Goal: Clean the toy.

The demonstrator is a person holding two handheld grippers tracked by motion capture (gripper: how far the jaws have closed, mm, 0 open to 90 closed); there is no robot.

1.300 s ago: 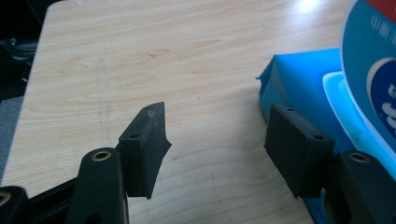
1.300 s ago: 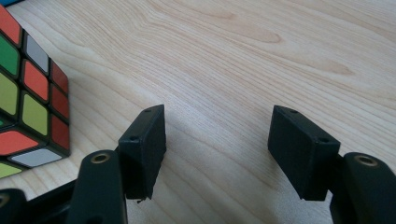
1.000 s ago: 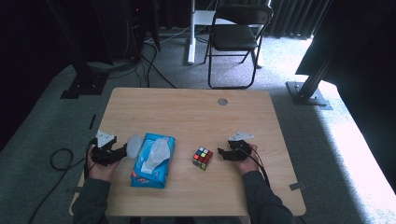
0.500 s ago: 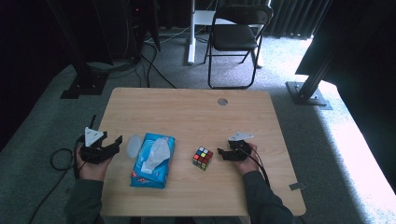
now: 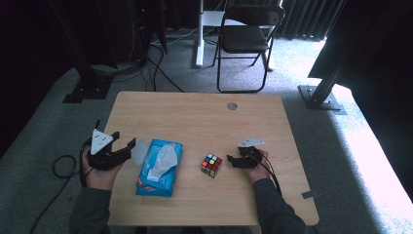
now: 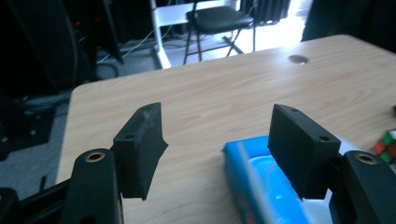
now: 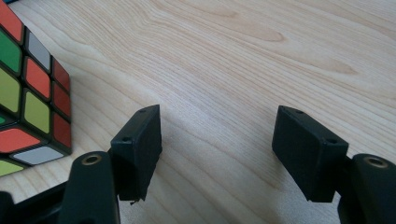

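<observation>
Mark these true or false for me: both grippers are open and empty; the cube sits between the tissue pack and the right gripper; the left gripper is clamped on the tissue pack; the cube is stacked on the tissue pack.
1. The left gripper and the right gripper are both open and empty. True.
2. The cube sits between the tissue pack and the right gripper. True.
3. The left gripper is clamped on the tissue pack. False: its jaws stand apart, with the pack beside it.
4. The cube is stacked on the tissue pack. False: it rests on the table, apart from the pack.
</observation>
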